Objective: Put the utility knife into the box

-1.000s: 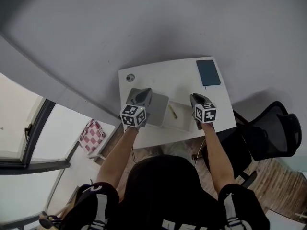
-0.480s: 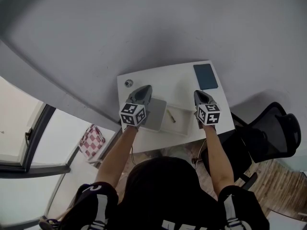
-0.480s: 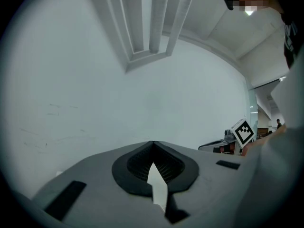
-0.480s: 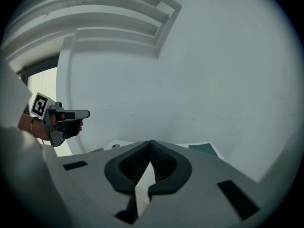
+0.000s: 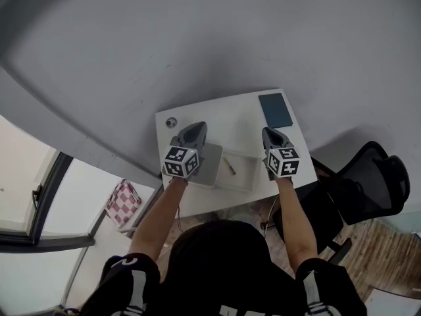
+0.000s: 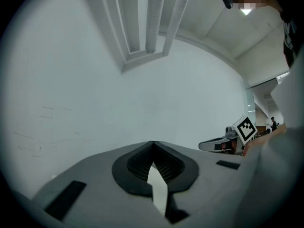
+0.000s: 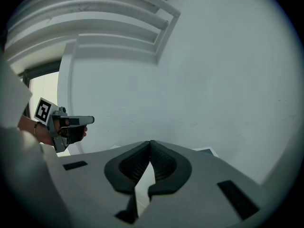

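The utility knife [image 5: 228, 165], a short yellowish stick, lies inside the shallow white box [image 5: 245, 176] on the white table [image 5: 227, 114]. A flat grey lid or panel [image 5: 210, 166] rests against the box's left side. My left gripper [image 5: 196, 126] hovers above that grey panel, shut and with nothing in it; its tips meet in the left gripper view [image 6: 153, 143]. My right gripper [image 5: 267, 131] hangs over the box's right side, also shut with nothing between its jaws [image 7: 150, 142]. Both gripper views face a bare wall, and the knife and box do not show in them.
A dark teal notebook [image 5: 275, 109] lies at the table's far right corner. A small round object [image 5: 172, 122] sits at the far left corner. A black office chair [image 5: 368, 183] stands to the right of the table. A checked bag [image 5: 123, 194] lies on the floor to the left.
Both grippers have risen above the table, and the table looks smaller and further off. The knife stays in the box.
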Action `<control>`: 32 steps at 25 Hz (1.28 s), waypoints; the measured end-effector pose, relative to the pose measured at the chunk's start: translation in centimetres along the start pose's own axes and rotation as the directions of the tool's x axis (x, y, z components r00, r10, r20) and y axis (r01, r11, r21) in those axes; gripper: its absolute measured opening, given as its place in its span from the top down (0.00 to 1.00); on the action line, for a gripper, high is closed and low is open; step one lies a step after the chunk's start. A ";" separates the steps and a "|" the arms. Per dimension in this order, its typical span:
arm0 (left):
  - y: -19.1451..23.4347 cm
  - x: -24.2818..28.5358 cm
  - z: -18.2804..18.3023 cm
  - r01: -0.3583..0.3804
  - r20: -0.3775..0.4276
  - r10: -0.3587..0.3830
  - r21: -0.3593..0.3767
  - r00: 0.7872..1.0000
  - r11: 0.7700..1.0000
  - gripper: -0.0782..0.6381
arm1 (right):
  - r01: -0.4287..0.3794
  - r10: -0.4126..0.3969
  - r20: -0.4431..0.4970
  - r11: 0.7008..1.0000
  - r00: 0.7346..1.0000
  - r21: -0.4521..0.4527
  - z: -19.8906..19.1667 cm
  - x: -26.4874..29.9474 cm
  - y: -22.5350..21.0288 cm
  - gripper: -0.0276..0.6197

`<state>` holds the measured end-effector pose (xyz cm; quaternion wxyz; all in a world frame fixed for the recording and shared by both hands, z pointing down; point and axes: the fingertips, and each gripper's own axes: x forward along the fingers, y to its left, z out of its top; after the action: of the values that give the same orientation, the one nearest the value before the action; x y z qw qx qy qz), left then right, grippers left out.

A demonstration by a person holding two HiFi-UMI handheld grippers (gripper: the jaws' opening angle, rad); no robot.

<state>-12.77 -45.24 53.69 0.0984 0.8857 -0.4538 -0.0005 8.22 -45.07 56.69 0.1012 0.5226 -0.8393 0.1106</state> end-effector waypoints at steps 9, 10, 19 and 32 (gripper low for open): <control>-0.7 0.8 0.1 0.022 -0.002 -0.022 0.002 1.000 1.000 0.86 | 0.002 -0.003 0.009 1.000 1.000 0.014 0.1 -0.2 -0.3 0.94; -0.7 0.9 0.1 0.024 -0.002 -0.024 0.002 1.000 1.000 0.86 | 0.002 -0.002 0.010 1.000 1.000 0.014 0.1 -0.2 -0.2 0.94; -0.6 1.1 -0.4 0.026 -0.010 -0.026 -0.002 1.000 1.000 0.86 | -0.015 0.015 0.003 1.000 1.000 0.019 -0.6 0.0 0.2 0.94; -0.8 1.6 -1.1 0.036 -0.024 -0.036 -0.011 0.999 0.999 0.86 | -0.029 0.029 -0.011 0.999 1.000 0.025 -1.1 0.1 0.1 0.94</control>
<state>-11.09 -45.85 54.78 0.1083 0.8932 -0.4364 0.0061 8.18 -44.82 57.74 0.0982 0.5109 -0.8447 0.1253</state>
